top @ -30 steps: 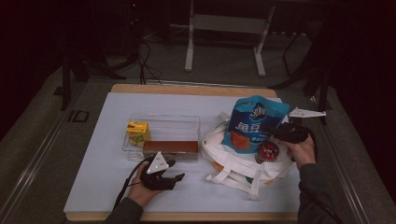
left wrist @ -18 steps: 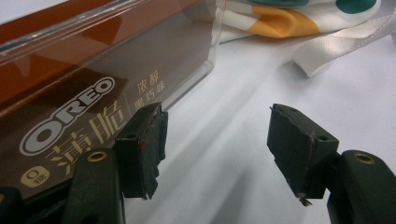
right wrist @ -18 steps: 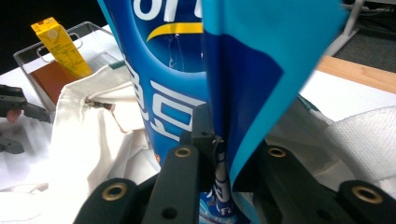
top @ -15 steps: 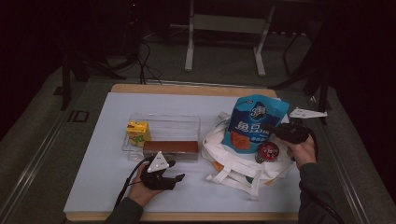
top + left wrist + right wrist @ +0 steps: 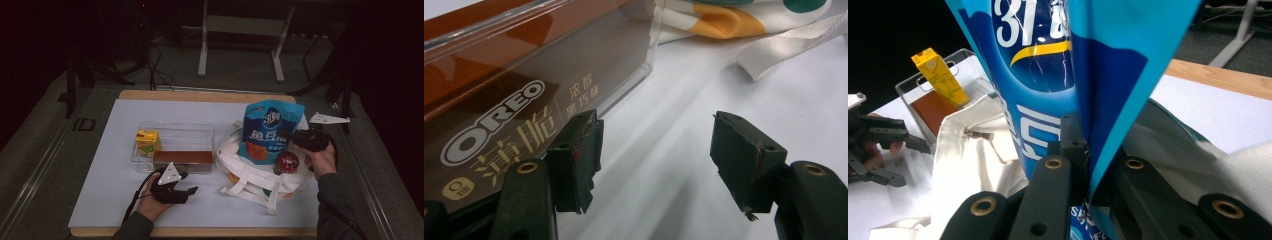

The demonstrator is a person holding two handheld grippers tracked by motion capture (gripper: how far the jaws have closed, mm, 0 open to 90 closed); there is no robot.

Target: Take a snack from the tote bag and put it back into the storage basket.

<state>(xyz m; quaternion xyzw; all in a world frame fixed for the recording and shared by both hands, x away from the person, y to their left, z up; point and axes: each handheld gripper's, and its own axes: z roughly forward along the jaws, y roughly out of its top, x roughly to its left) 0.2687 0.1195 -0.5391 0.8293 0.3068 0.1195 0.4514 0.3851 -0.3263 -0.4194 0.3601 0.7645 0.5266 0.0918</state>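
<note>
A blue snack bag stands upright in the mouth of a white tote bag. My right gripper is shut on the bag's right edge; in the right gripper view the jaws pinch the blue snack bag at its side seam, right gripper. My left gripper rests open on the white table cover, just in front of the brown Oreo box. In the left gripper view the left gripper holds nothing, and the Oreo box lies beside its left jaw.
A clear plastic tray holds a yellow juice carton and the Oreo box. A red-topped can sits in the tote by the right hand. Tote straps trail across the table.
</note>
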